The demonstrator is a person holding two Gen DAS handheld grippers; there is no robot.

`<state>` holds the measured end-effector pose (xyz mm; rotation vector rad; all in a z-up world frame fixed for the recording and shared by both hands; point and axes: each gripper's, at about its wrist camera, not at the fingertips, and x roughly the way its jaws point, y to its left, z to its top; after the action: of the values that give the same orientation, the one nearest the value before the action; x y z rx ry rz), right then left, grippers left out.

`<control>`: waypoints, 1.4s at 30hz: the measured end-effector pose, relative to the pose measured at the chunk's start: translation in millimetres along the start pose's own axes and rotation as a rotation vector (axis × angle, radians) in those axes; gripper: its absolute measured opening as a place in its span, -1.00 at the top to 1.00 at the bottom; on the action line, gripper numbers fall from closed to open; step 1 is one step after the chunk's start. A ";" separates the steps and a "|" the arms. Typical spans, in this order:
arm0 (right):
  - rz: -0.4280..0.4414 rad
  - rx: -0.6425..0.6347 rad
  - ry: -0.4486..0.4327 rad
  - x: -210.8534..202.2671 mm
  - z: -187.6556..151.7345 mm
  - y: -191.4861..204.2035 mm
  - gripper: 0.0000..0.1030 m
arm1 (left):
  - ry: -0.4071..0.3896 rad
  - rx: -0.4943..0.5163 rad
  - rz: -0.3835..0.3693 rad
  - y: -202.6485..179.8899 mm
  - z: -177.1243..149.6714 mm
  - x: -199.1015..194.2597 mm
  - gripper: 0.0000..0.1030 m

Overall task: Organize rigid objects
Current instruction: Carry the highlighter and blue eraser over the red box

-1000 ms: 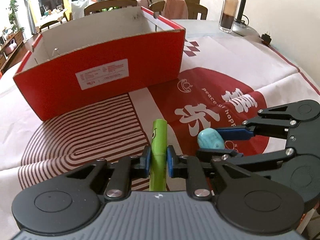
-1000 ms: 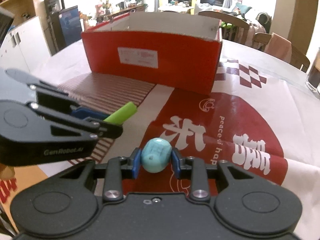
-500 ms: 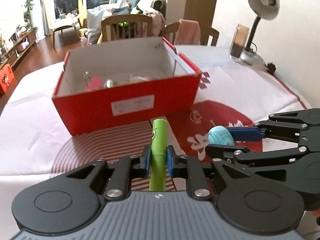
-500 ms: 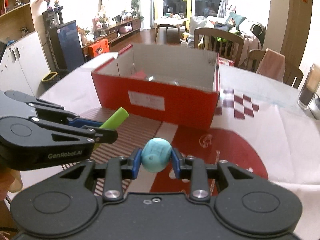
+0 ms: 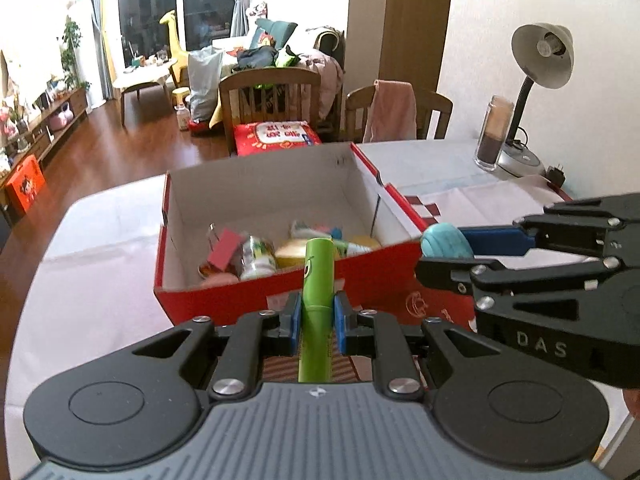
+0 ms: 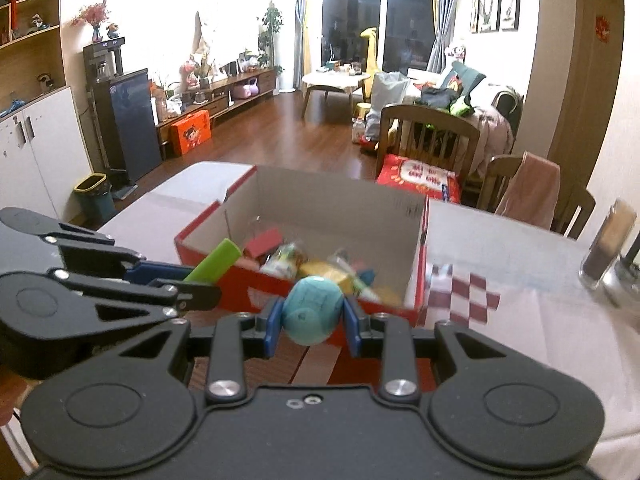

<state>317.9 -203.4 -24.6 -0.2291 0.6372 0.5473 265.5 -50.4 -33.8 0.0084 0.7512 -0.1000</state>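
Several small items already lie inside the open red cardboard box (image 5: pixel 256 300); left gripper (image 5: pixel 316 316) pinches a green plastic tube (image 5: pixel 318 280), right gripper (image 6: pixel 312 320) a turquoise egg-shaped stone (image 6: pixel 314 310) (both short of the box, neither dropped yet)

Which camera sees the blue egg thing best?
The right wrist view: the turquoise egg-shaped toy sits centred between the right tongs. The left wrist view shows it sideways, part hidden by a finger.
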 end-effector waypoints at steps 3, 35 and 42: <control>-0.006 -0.001 -0.009 7.6 10.8 -5.8 0.40 | -0.012 0.023 0.012 0.0 11.4 2.5 0.68; 0.026 -0.020 0.074 129.1 52.2 -58.0 0.40 | 0.087 -0.014 0.129 42.9 85.4 133.5 0.68; 0.034 -0.037 0.140 161.2 46.5 -60.7 0.40 | 0.139 -0.015 0.136 47.3 82.1 165.6 0.68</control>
<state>482.4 -170.7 -85.5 -0.2936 0.7687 0.5791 446.2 -21.4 -88.0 0.0524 0.8876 0.0364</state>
